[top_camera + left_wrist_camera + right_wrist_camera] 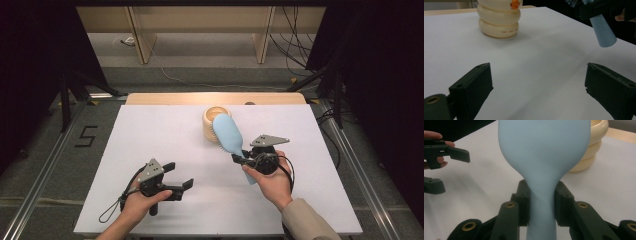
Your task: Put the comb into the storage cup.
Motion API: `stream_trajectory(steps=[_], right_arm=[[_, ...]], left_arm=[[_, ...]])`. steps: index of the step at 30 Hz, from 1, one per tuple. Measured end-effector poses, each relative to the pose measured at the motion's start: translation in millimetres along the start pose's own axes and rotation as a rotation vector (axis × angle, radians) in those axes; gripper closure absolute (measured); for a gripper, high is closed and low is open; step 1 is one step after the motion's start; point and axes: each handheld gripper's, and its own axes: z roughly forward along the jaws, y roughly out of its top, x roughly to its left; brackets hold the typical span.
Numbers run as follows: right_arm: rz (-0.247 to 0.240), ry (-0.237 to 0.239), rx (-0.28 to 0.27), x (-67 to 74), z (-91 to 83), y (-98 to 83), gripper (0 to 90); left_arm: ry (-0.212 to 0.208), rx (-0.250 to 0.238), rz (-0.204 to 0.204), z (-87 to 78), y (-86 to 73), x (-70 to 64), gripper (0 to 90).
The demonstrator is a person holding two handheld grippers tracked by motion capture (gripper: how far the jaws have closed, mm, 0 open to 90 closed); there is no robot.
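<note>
Left gripper [181, 189] nearest, low over the near-left of the white table [150, 130], held in the person's left hand [137, 205]; jaws spread wide, nothing between them, bare tabletop under them in the left gripper view; right gripper [237, 159] further in and to the right, held in the right hand [272, 182], beige sleeve [307, 220] behind it; its jaws clamped tight on the narrow neck of the light blue hairbrush [542, 152], pads pressing both sides of the handle in the right gripper view; handle end sticks out back toward the hand, brush lifted clear of the table, tilted, head pointing away toward the far centre; bristles face down and left, seen as a dark fringe in the high view; beyond it the cream ribbed holder [214, 120], a round cup of stacked rings, upright near the far edge, small orange mark [515, 4] on its side; brush head overlaps the holder's rim in the high view, whether touching cannot tell; inside of the holder looks bare where visible, part hidden by the brush head; wooden strip [165, 98] along the table's far edge.
</note>
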Motion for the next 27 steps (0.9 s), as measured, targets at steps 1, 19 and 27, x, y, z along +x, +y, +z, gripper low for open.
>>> stream_trajectory(steps=[1, 19, 27], right_arm=[[0.000, 0.000, 0.001, 0.5, 0.5, 0.1, 70.2], [-0.006, 0.008, -0.005, 9.6, 7.8, 3.2, 70.2], [-0.017, 0.018, -0.003, 16.3, 13.4, 4.0, 70.2]], left_arm=[[-0.011, 0.002, -0.006, 2.5, 0.6, -2.7, 7.4], [-0.145, 0.045, -0.072, 47.7, 8.5, -40.8, 10.2], [-0.167, 0.026, -0.115, 60.3, 11.4, -47.4, 15.0]])
